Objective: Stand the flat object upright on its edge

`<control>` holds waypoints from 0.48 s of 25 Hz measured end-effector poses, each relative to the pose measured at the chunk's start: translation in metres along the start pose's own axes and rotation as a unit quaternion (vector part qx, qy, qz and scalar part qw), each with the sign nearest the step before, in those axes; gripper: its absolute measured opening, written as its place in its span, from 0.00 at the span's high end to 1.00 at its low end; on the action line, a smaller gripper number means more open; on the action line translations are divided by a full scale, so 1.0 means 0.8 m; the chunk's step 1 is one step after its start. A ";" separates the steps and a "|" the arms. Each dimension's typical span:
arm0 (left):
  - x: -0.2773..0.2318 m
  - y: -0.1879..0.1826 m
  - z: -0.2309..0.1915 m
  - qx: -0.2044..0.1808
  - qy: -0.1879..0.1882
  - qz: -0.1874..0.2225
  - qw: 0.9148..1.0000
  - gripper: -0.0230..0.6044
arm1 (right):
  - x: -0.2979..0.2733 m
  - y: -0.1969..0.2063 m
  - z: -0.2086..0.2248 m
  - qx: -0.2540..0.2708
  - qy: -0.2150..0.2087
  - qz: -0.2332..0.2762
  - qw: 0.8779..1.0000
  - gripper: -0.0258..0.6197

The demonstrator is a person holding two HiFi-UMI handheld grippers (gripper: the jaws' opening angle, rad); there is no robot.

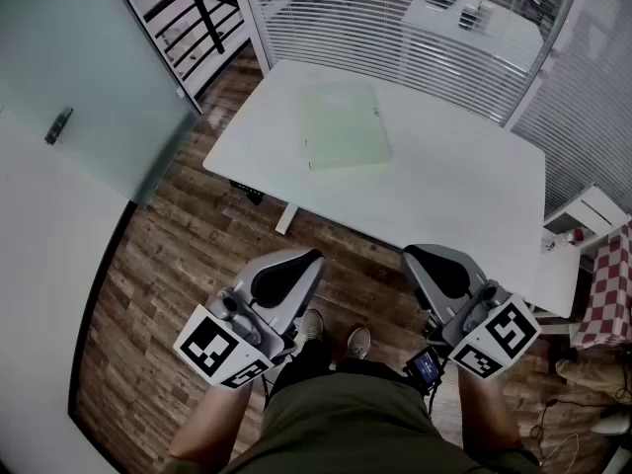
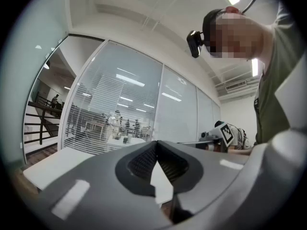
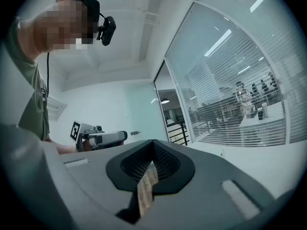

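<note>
Both claws are held level and close to the person's body. The left claw (image 1: 294, 265) has its jaws pressed together with nothing between them, and the right claw (image 1: 427, 263) is just as tightly closed and empty. Through each narrow slit only the background shows. Below them are the person's shoes (image 1: 336, 336) and a dark wood floor (image 1: 178, 255).

The folder (image 1: 343, 126), pale green and thin, lies flat well ahead of both claws. It sits a little nearer the left claw's line than the right's, and neither claw touches it.

The job has probably not begun, and the step in hand looks like the reach forward. To do it well, I would bring both claws over the table's near edge and spread one pair of jaws before arriving. That claw should come in low at a long side, as so thin a thing gives little to pinch. The closed claw could press the opposite side as a stop, so the folder tips up instead of skating away.

The table (image 1: 444, 200) is white, smooth and probably slippery, and bare apart from the folder. Beyond it, ahead of both claws, stands a glass wall with blinds (image 1: 395, 18). A second table (image 1: 474, 28) shows behind the glass. A staircase (image 1: 193, 13) lies far off to the left claw's side.
</note>
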State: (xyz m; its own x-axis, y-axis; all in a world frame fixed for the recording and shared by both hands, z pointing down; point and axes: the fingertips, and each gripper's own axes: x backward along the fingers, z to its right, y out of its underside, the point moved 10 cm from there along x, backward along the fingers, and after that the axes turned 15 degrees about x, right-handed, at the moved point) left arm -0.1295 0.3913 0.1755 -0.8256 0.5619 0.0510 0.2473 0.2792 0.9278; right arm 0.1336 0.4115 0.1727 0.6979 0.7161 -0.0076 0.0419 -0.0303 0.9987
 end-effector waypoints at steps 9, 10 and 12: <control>-0.013 -0.002 -0.009 -0.002 -0.005 0.003 1.000 0.96 | -0.003 0.001 0.019 -0.014 0.007 0.010 1.000 0.94; -0.016 -0.001 -0.010 -0.002 -0.006 0.003 1.000 0.96 | -0.003 0.002 0.022 -0.015 0.006 0.010 1.000 0.94; -0.020 -0.001 -0.011 -0.002 -0.009 0.004 1.000 0.96 | -0.002 0.003 0.028 -0.014 0.005 0.009 1.000 0.94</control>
State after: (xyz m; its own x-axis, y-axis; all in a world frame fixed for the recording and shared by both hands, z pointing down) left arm -0.1208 0.3750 0.1772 -0.8145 0.5778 0.0529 0.2526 0.2710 0.9288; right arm 0.1485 0.3946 0.1739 0.6915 0.7223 0.0098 0.0094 -0.0225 0.9997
